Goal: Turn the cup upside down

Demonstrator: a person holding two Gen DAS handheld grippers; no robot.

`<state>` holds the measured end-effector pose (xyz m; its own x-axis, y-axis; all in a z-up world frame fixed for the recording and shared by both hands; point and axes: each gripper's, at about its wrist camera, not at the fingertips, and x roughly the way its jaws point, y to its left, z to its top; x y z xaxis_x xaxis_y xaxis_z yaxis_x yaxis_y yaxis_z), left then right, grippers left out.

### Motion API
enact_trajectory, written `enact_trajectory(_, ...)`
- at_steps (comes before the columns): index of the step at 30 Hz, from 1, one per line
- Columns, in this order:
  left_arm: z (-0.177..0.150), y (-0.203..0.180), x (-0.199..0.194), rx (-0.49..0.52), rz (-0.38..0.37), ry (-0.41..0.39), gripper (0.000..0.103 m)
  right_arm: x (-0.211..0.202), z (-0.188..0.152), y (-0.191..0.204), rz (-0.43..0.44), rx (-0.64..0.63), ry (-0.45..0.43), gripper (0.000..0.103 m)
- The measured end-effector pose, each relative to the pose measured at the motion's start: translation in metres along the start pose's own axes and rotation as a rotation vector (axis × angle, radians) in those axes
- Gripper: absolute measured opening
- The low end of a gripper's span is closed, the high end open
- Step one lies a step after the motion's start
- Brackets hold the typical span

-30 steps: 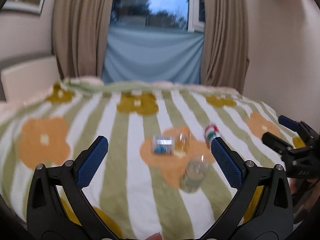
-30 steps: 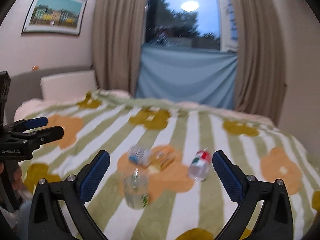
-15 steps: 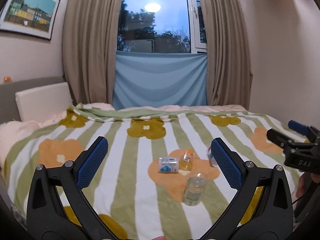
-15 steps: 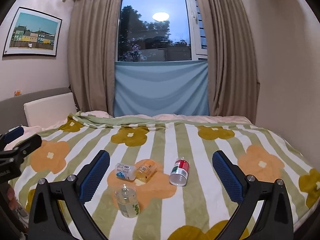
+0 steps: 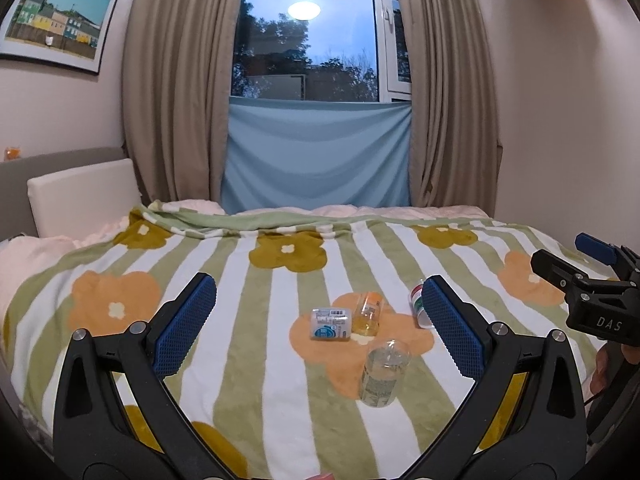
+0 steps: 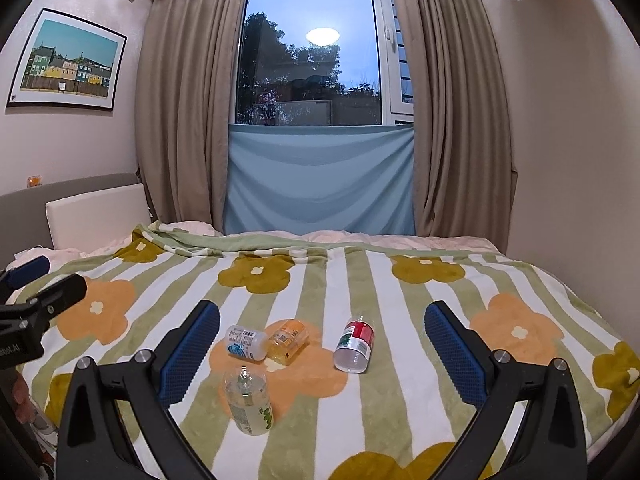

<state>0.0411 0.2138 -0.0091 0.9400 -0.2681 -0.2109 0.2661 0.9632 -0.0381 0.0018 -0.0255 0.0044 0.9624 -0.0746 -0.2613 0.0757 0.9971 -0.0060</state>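
Several small clear plastic cups lie on a flowered, striped blanket. A green-labelled cup lies nearest. A blue-labelled cup and an orange cup lie together behind it. A red-and-green-labelled cup lies to the right, half hidden behind my left fingertip in the left wrist view. My left gripper and right gripper are both open, empty, and held back from the cups.
The bed fills the room's middle, with a white pillow and grey headboard at left. A window with beige curtains and a blue cloth stands behind. A wall is close on the right. The right gripper shows at the left view's right edge.
Both cameras have tilted up and pulled back from the bed and steadied; the cups now sit lower and smaller in view. The cups have not moved. Both grippers stay open.
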Motion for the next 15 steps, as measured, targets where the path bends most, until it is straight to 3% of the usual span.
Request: enact_trajectory(15,-0.0030,-0.0045,-0.0015,-0.009,0.001,-0.002,0.103,0.0036,0.0040,-0.0042,-0.015,-0.004,0.008,0.102)
